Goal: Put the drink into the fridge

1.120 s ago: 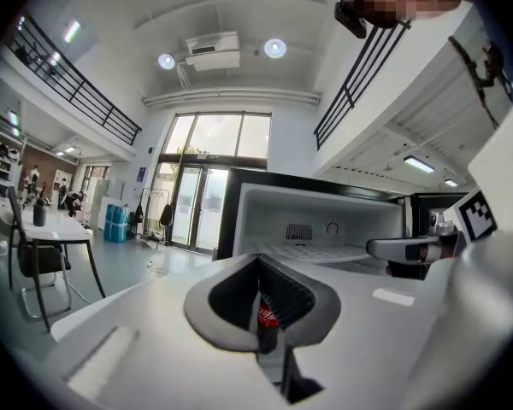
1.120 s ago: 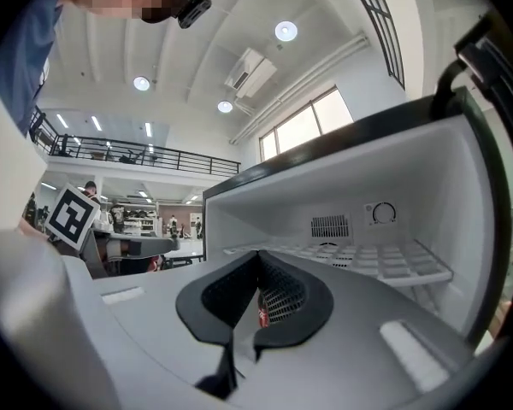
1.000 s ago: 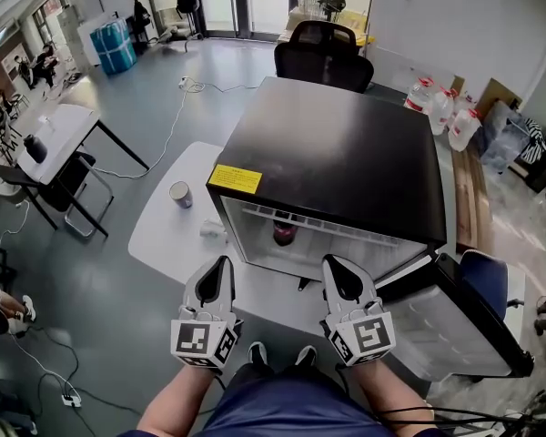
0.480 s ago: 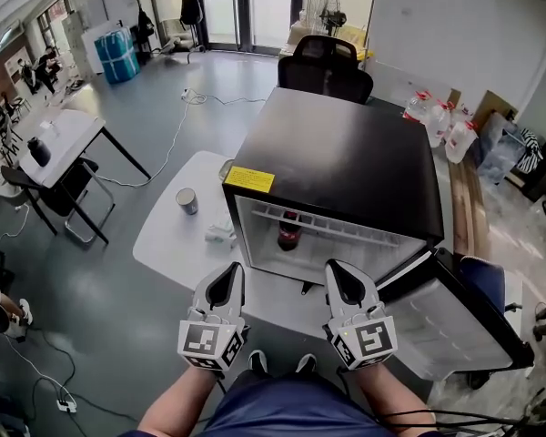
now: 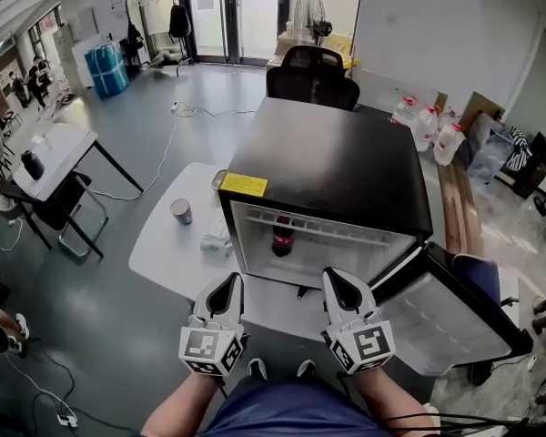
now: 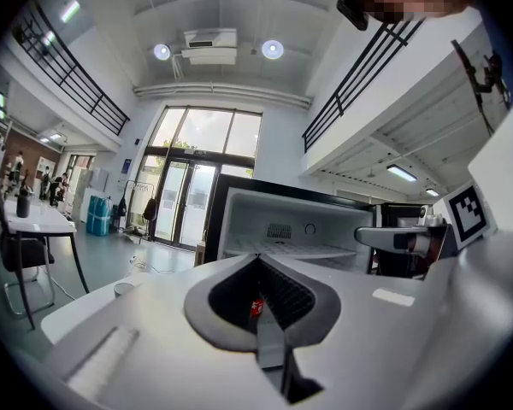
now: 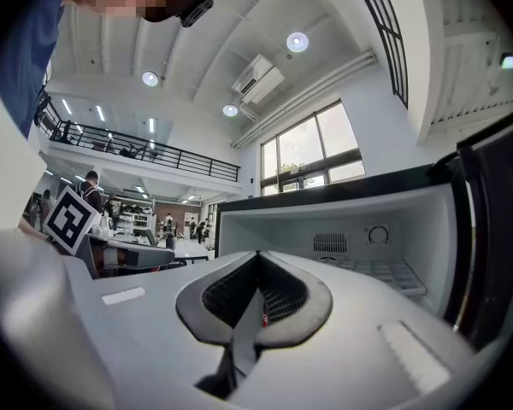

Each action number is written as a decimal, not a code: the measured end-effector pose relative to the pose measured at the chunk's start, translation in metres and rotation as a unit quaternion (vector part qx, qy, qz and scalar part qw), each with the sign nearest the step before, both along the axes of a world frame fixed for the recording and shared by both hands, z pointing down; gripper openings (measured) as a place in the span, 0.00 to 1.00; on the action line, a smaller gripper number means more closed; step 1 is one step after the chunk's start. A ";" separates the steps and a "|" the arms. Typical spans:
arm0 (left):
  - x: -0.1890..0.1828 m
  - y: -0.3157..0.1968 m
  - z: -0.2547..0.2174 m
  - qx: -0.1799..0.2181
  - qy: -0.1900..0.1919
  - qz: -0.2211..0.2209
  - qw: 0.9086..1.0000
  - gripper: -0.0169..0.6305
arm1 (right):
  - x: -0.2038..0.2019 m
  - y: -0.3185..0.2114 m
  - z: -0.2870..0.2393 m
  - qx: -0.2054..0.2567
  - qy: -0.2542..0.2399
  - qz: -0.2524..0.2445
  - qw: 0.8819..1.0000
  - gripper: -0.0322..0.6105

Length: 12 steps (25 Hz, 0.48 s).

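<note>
The drink, a dark bottle with a red label (image 5: 281, 236), stands upright inside the open black fridge (image 5: 337, 167), on its floor near the left wall. Both grippers hover side by side in front of the fridge opening, well short of the bottle. My left gripper (image 5: 227, 286) is shut and holds nothing. My right gripper (image 5: 337, 279) is shut too, also with nothing in it. In the left gripper view the closed jaws' tip (image 6: 258, 260) points at the fridge's white inside (image 6: 282, 229). In the right gripper view my right gripper (image 7: 258, 258) faces the wire shelf (image 7: 385, 272).
The fridge door (image 5: 446, 312) hangs open to the right. The fridge sits on a low white table (image 5: 159, 239) with a can (image 5: 181, 211) and a small white object (image 5: 216, 241) at its left. A black office chair (image 5: 311, 73) and water jugs (image 5: 429, 122) stand behind.
The head view has shifted a little. Both grippers stay shut in front of the fridge and the bottle has not moved.
</note>
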<state>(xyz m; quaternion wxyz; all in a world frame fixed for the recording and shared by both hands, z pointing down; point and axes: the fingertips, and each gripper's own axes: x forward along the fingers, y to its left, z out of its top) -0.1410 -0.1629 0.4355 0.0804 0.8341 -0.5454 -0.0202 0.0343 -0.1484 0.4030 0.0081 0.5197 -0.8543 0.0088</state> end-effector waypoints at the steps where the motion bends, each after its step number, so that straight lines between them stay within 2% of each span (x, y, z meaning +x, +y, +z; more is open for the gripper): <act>1: 0.001 0.001 0.001 0.000 0.000 0.002 1.000 0.03 | 0.001 0.001 0.001 0.000 -0.003 0.002 1.000 0.06; 12: 0.000 -0.003 -0.001 0.006 0.000 0.013 1.000 0.03 | 0.006 0.004 0.003 0.002 -0.015 0.020 1.000 0.06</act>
